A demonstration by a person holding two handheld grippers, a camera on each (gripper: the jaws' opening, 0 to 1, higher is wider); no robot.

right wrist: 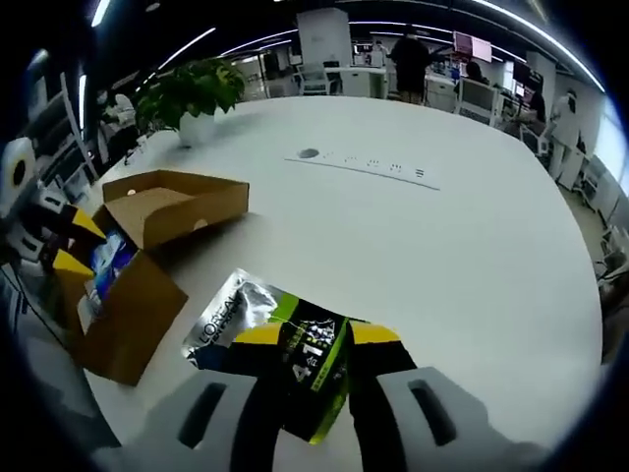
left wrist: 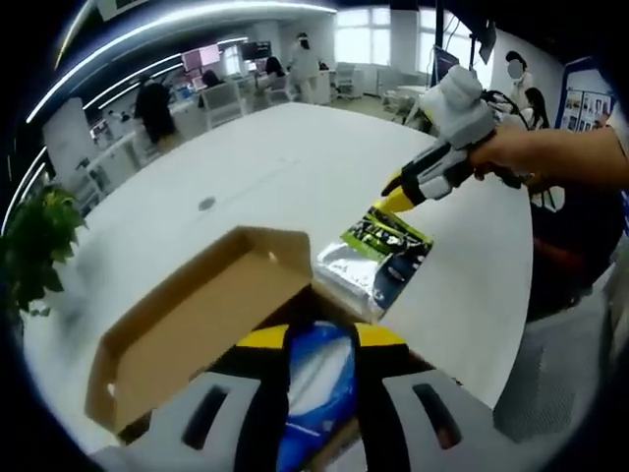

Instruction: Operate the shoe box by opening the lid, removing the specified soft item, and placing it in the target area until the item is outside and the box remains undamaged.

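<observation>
Big white table (right wrist: 472, 246), rounded edge, office behind with people and desks. Brown cardboard shoe box (right wrist: 128, 305) sits near the table's edge, lid (left wrist: 187, 315) flipped open and lying flat, plain kraft inside, no print readable on it. A potted plant (right wrist: 192, 93) in a white pot stands on the table past the box.

Soft item: flat foil sachet pack (right wrist: 285, 344), silver at one end, black and lime green at the other. It lies on the table just beside the box, outside it. "L'OREAL" reads on the silver part in the right gripper view; big white digits on the black part, partly hidden, can't read fully. In the left gripper view the same pack (left wrist: 378, 256) shows green/black graphics, text too small.

A second packet, blue and white (left wrist: 319, 383), is in the box opening; print unreadable.

Left gripper (left wrist: 319, 339): yellow-tipped jaws clamped on the blue and white packet. Right gripper (right wrist: 307, 339): jaws astride the sachet pack; squeezing or just around it, can't tell. It appears in the left gripper view, tip down at the pack.
</observation>
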